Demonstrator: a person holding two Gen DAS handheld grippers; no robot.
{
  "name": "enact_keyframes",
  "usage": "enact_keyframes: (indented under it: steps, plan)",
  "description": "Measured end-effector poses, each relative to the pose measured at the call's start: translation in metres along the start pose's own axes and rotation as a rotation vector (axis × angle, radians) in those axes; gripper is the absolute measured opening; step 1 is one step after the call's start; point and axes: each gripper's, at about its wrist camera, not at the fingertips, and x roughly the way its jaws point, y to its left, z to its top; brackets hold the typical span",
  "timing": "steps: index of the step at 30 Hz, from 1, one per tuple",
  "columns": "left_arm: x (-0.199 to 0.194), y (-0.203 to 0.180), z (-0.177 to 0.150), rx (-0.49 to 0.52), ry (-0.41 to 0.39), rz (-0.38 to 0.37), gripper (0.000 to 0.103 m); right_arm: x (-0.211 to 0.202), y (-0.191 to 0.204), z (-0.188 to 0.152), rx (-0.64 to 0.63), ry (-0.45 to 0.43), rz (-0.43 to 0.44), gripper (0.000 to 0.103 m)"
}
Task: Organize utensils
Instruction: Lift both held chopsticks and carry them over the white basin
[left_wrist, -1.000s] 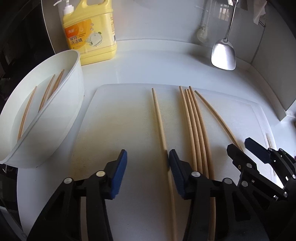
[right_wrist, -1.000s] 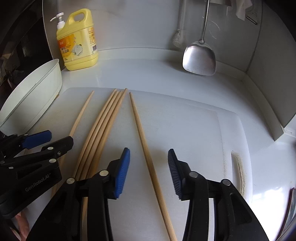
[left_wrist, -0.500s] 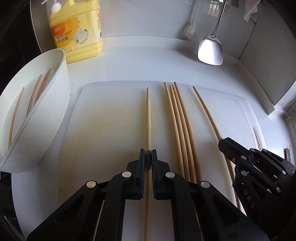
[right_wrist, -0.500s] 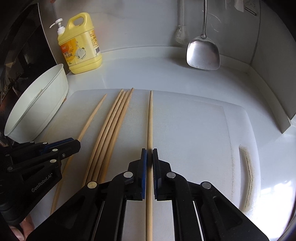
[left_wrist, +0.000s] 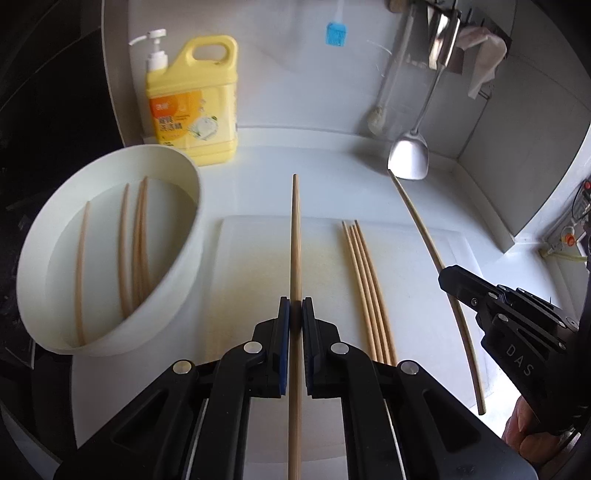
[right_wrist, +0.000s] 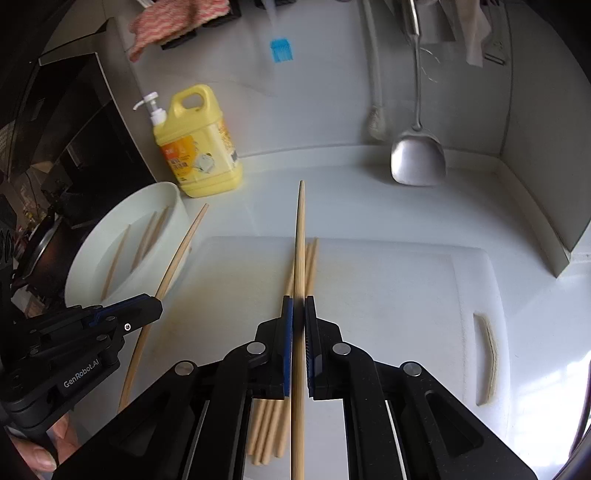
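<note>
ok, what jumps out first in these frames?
Each tool is clamped on one chopstick: the left tool on the left chopstick, the right tool on the right chopstick. Three more chopsticks lie on the white cutting board; others sit in the white bowl at left.

White countertop (left_wrist: 314, 170), glossy, closed in by white wall panels at the back and right.

Standing directly on it:
- yellow detergent jug (left_wrist: 192, 107) with a white pump, back left, against the wall.
- white oval basin (left_wrist: 177, 266), left side, just in front of the jug; several wooden chopsticks lie inside it.
- white cutting board (right_wrist: 399, 295), centre, flat, with yellowish staining toward its left half and a handle slot near its right edge.

On the board: a tight bundle of chopsticks (left_wrist: 369, 291), lying lengthwise, side by side and touching.
</note>
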Motion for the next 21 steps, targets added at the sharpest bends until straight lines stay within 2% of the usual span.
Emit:
enact_keyframes:
  steps: [11,16,21]
  plan:
    - [-0.062,0.12,0.03,-0.158,-0.117,0.145,0.007,0.003,0.117,0.051,-0.146,-0.034,0.146,0.006]
    - [-0.07,0.173,0.041,-0.192,-0.141,0.189,0.007,0.023,0.174,0.074,-0.221,-0.034,0.191,0.006]
    - [-0.055,0.215,0.053,-0.221,-0.12,0.199,0.007,0.06,0.218,0.095,-0.257,-0.015,0.197,0.006]
